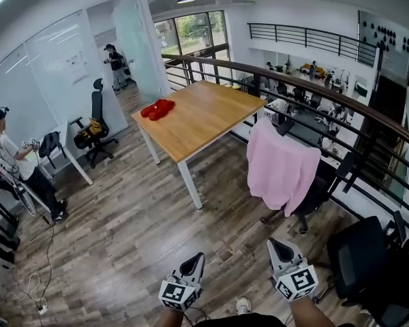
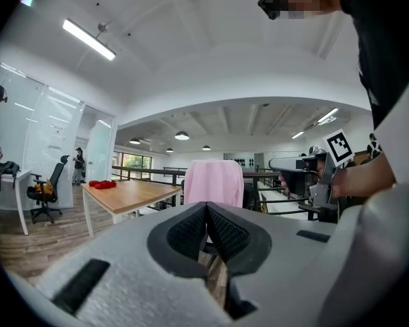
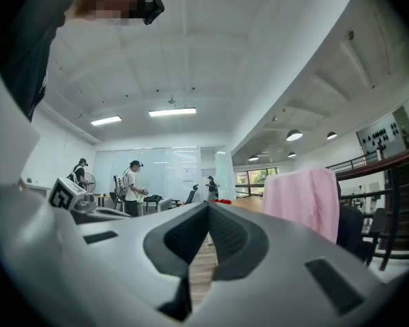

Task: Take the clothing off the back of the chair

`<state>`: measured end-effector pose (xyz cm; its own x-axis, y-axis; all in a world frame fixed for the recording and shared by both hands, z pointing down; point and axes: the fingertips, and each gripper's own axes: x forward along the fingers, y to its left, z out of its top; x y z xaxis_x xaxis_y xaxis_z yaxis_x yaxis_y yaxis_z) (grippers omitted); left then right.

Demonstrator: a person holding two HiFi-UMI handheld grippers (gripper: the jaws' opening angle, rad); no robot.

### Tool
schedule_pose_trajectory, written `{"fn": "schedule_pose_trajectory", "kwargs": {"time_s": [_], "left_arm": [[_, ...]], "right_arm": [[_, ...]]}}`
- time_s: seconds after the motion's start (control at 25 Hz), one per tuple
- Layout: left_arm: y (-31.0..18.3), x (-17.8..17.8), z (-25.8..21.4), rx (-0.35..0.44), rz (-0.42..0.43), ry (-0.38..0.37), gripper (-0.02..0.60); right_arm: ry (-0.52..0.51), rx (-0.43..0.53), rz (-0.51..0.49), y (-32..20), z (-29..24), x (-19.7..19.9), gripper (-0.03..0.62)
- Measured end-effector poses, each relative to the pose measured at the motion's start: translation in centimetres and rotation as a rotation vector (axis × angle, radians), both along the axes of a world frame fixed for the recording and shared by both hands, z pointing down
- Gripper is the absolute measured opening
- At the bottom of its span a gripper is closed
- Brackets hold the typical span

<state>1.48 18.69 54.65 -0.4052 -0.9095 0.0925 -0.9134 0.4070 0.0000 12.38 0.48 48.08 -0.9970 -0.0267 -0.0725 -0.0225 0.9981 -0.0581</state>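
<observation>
My left claw [image 1: 196,259] and right claw [image 1: 278,245] are both clenched and empty, well apart from the pink shirt [image 1: 281,165] draped over the chair [image 1: 324,182] back. If I tug it sideways, I reckon the fabric snags and the chair rolls.

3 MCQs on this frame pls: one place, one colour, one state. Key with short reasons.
1. Where is the pink garment?
A. on the table
B. over the back of a chair
C. on the floor

2. What colour is the pile on the wooden table?
A. blue
B. red
C. green

3. How do the left gripper's jaws stand?
A. shut, empty
B. wide open
C. shut on cloth

Key:
1 B, it hangs down from the chair's back.
2 B, the heap on the table top is bright red.
3 A, the pads meet with nothing between them.
</observation>
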Motion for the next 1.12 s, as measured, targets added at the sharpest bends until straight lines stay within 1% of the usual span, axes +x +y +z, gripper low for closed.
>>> {"fn": "schedule_pose_trajectory", "kwargs": {"time_s": [0.12,0.28,0.4,0.56,0.8,1.0,1.12], "left_arm": [[-0.9,-1.2,0.0,-0.015,-0.001,-0.014,0.015],[-1.9,-2.7,0.4,-0.018,-0.033,0.010,0.015],[-2.8,-3.7,0.7,-0.016,-0.035,0.018,0.015],[-5.7,-4.8,1.0,-0.001,-0.004,0.021,0.015],[-8.9,-7.2,0.9,-0.019,0.040,0.026,0.015],[-11.0,-11.0,0.2,-0.024,0.080,0.028,0.015],[-12.0,-13.8,-0.2,-0.022,0.113,0.014,0.015]], "right_arm": [[0.004,0.007,-0.006,-1.6,0.0,-0.8,0.003],[0.023,0.008,-0.003,-3.6,0.6,-1.3,0.005],[0.036,0.029,-0.001,-4.9,0.9,-1.8,0.005],[0.037,0.038,0.026,-7.1,0.9,-2.5,0.005],[0.058,0.039,0.045,-8.9,1.1,-4.8,0.005],[0.055,0.029,0.078,-10.1,1.0,-8.0,0.005],[0.070,0.017,0.096,-10.5,0.8,-10.3,0.005]]}}
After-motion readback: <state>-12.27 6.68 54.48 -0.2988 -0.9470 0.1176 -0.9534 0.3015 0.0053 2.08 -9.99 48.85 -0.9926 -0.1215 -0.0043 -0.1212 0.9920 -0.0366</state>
